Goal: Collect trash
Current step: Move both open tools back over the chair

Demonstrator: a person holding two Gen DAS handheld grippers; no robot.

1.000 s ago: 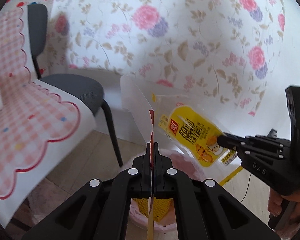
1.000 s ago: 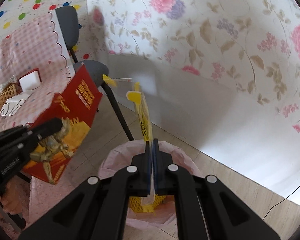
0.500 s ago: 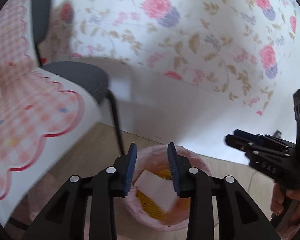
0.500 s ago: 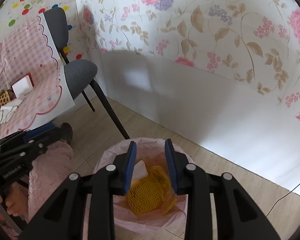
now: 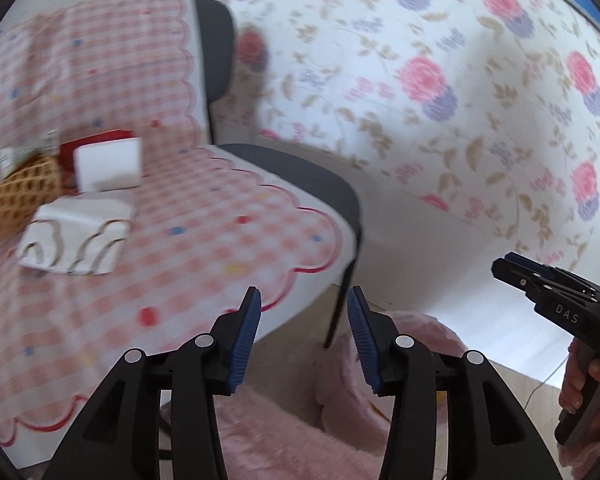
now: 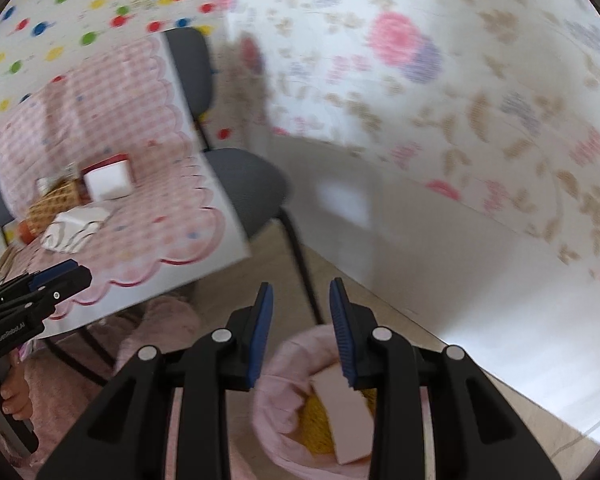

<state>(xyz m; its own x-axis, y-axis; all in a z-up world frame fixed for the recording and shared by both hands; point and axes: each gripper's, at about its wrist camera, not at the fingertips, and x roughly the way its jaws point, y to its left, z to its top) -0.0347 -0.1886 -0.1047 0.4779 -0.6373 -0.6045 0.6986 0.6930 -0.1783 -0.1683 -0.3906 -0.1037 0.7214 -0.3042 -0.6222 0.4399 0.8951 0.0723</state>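
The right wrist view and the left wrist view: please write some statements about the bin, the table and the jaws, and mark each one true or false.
1. The bin has a pink liner. True.
2. The bin is empty. False: a pale flat package and something yellow lie in it.
3. The right gripper holds a wrapper. False: nothing is between its jaws.
4. A woven basket stands on the checked tablecloth. True.
5. The left gripper is shut. False: its jaws are opening, with nothing between them.
6. A grey chair stands beside the table. True.
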